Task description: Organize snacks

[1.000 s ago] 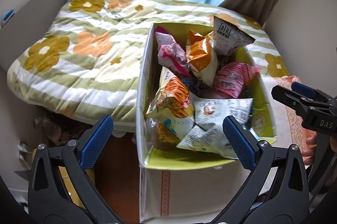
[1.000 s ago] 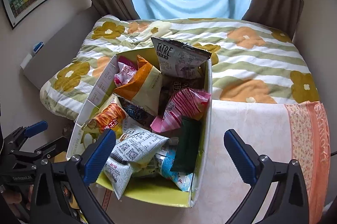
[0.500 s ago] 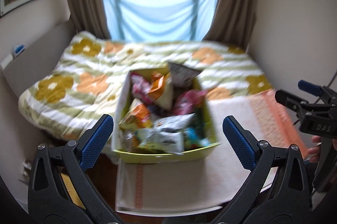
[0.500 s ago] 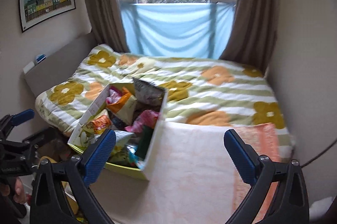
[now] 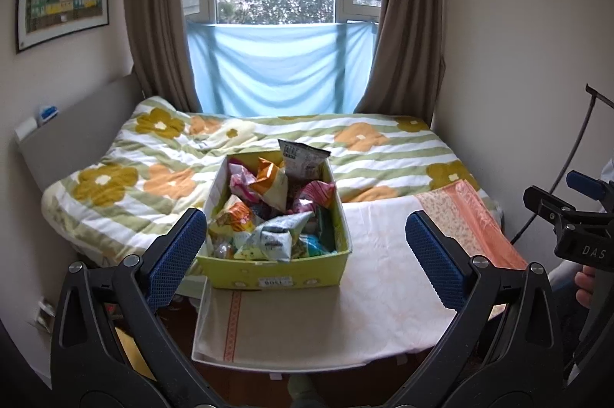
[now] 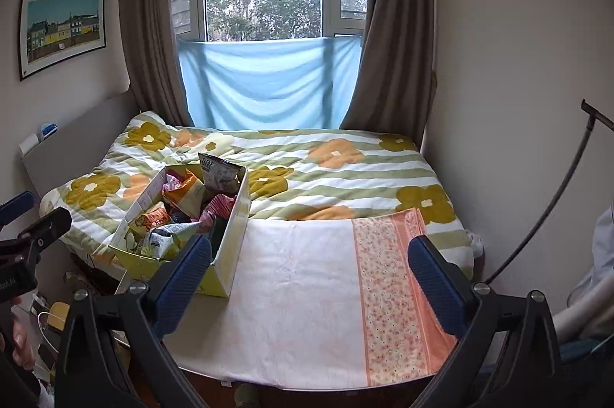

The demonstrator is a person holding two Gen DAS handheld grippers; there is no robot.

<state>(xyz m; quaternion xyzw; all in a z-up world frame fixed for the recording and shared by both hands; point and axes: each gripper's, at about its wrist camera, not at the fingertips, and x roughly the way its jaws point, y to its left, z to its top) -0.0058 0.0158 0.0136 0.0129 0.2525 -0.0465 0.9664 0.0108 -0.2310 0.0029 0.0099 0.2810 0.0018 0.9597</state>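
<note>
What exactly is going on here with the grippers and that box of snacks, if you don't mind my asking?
A person holds a two-finger gripper in each hand over a cloth-covered table at the foot of a bed. Both the left gripper and the right gripper are open and empty. A yellow-green cardboard box sits on the table's left part, crammed with snack bags. Nothing has been taken out onto the cloth yet, so the sorting does not seem to have begun.

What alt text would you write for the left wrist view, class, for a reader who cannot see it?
A yellow-green box crammed with snack packets sits on a cloth-covered table against a flowered bed, framed by the open, empty left gripper. The right gripper shows at the right edge.
</note>
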